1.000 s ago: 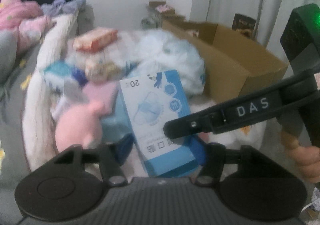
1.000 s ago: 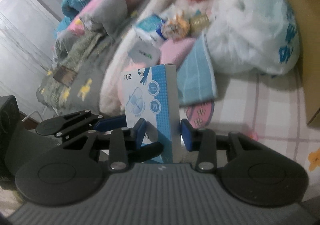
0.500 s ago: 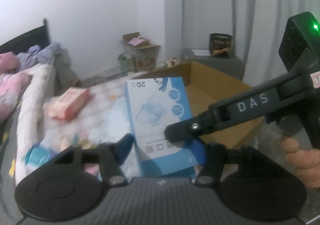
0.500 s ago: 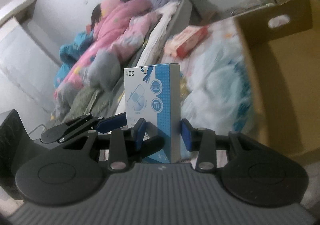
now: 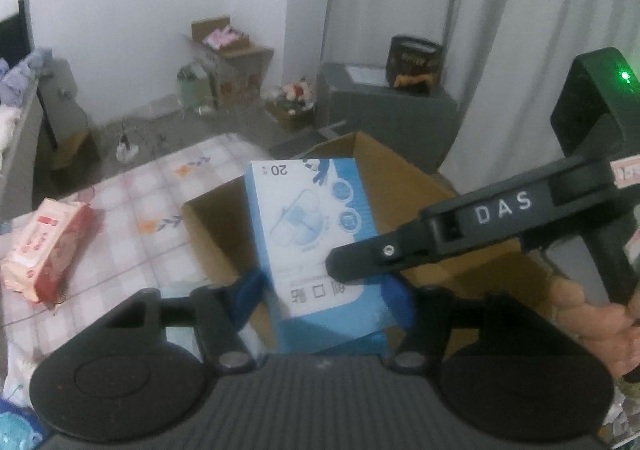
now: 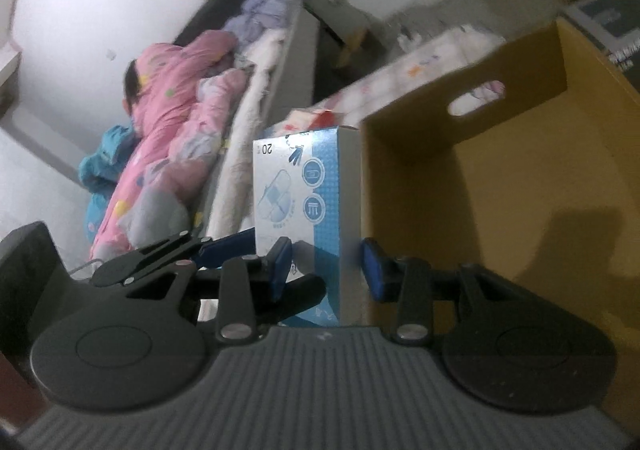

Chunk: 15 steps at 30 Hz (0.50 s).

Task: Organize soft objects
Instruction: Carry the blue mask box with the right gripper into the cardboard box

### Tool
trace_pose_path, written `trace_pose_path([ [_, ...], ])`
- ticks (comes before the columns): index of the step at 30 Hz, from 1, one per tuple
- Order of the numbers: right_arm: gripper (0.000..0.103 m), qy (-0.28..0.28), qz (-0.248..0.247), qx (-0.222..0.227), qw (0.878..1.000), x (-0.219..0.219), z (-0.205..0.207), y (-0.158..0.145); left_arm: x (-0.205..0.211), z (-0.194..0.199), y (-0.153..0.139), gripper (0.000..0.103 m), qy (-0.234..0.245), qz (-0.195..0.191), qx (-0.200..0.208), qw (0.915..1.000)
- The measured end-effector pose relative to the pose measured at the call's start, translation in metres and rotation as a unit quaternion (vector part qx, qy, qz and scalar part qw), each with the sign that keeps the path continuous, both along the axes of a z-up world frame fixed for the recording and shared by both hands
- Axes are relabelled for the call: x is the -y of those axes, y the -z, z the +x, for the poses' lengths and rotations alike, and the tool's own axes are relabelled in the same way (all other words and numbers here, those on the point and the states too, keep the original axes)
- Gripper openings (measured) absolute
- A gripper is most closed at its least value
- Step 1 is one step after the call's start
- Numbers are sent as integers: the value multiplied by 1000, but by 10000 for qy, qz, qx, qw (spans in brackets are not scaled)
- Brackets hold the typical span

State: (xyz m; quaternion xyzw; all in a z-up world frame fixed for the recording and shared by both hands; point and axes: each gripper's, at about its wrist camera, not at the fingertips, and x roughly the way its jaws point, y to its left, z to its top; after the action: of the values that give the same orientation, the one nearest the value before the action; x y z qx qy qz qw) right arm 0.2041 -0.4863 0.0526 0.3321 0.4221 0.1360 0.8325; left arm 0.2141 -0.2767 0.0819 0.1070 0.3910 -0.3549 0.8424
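Observation:
A blue and white box [image 5: 316, 234] of plasters is held up in the air between both grippers. My left gripper [image 5: 324, 290] has its blue pads on the box's two sides. My right gripper [image 6: 326, 270] is shut on the same box [image 6: 308, 210] across its thin edges; its arm [image 5: 472, 234] crosses the left wrist view from the right. The box hangs at the near rim of an open brown cardboard carton [image 5: 404, 186], which looks empty inside in the right wrist view [image 6: 520, 190].
A pink wrapped packet [image 5: 44, 246] lies on the checked bed sheet [image 5: 152, 194] left of the carton. Pink bedding [image 6: 172, 138] is piled along the bed. Small boxes [image 5: 228, 62], a grey cabinet [image 5: 384, 114] and a curtain [image 5: 500, 22] stand behind.
Both grippers have lifted the box off the pile of soft things and swung it right, to the open carton. The hold on the box has not changed.

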Motion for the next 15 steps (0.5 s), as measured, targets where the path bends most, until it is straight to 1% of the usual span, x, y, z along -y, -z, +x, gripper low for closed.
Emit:
trace_pose_path([
  [3,38,23,158,-301,9994,16,36,21,17,25,16,65,-35,179,-148,9997],
  [6,38,105,126,-447,9989,21,62,38,28,41,32,66,-24,260,-263,9993],
  [9,38,138,21,-581,9982,29,85,60,31,48,44,69,-40,344,-84,9994],
  [11,39,205,-76,-809,9965,30,97,82,32,51,49,69,-86,437,-11,9990],
  [13,39,290,-150,-1109,9933,33,105,106,30,53,50,69,-81,449,-36,9990],
  [15,39,381,-170,-1297,9907,37,105,123,26,53,46,69,-91,420,-78,9990],
])
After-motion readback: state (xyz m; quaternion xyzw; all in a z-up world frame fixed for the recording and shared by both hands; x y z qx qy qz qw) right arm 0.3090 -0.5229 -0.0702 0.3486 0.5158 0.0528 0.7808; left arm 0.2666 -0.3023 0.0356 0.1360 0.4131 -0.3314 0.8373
